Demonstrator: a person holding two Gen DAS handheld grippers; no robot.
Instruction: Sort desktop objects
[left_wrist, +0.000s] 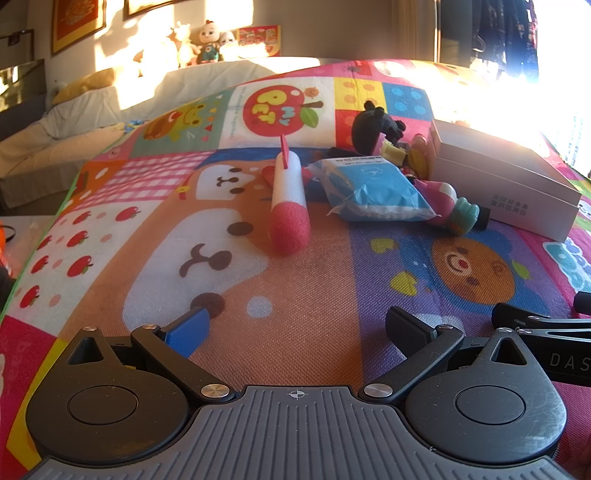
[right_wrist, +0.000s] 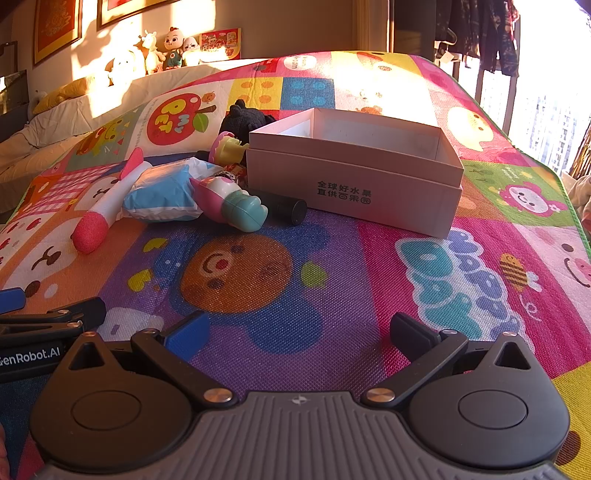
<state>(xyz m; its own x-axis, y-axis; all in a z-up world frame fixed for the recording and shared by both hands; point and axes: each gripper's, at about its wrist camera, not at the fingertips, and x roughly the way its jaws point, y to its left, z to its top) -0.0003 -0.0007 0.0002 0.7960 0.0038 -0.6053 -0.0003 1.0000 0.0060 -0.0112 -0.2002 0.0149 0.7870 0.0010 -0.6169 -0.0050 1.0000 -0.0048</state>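
An open white cardboard box (right_wrist: 354, 173) sits on the colourful play mat; it also shows in the left wrist view (left_wrist: 506, 177). Left of it lies a pile: a white and pink foam rocket (left_wrist: 290, 199) (right_wrist: 107, 206), a blue tissue pack (left_wrist: 373, 190) (right_wrist: 162, 195), a pink and teal toy (right_wrist: 232, 201) (left_wrist: 452, 206), a black cylinder (right_wrist: 288, 208), a black plush (left_wrist: 373, 127) (right_wrist: 243, 118). My left gripper (left_wrist: 295, 328) is open and empty, low over the mat, short of the rocket. My right gripper (right_wrist: 299, 336) is open and empty, well short of the box.
The play mat (right_wrist: 369, 288) covers the whole work surface, with its edge at the right (right_wrist: 569, 206). A sofa (left_wrist: 92, 110) with stuffed toys (left_wrist: 207, 42) stands behind. The right gripper's body shows at the left view's right edge (left_wrist: 546, 332).
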